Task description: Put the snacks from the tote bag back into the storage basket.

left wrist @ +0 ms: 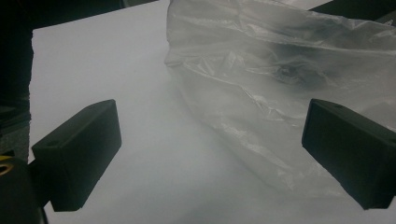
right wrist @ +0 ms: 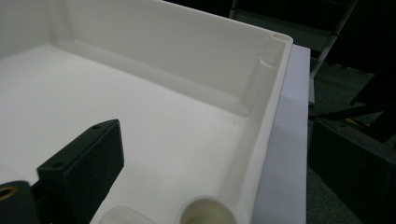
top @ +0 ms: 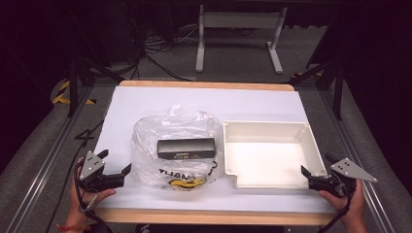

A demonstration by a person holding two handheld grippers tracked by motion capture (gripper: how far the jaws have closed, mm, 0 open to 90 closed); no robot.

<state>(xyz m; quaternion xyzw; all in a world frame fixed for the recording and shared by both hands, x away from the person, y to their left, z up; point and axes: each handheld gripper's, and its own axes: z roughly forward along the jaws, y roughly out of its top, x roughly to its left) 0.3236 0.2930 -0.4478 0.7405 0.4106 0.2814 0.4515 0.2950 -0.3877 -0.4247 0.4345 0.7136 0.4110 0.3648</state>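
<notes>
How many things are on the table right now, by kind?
Plastic bag: 1
Black box inside the bag: 1
White tray: 1
Hand-held gripper: 2, left and right
Total: 5

A crumpled clear plastic bag (top: 177, 145) lies on the white table top, left of centre, with dark lettering and something yellow near its front edge. A flat black rectangular box (top: 186, 148) rests lengthwise on it or inside it; I cannot tell which. Just beside the bag's right side sits an open, shallow white plastic tray (top: 311, 141), upright.
</notes>
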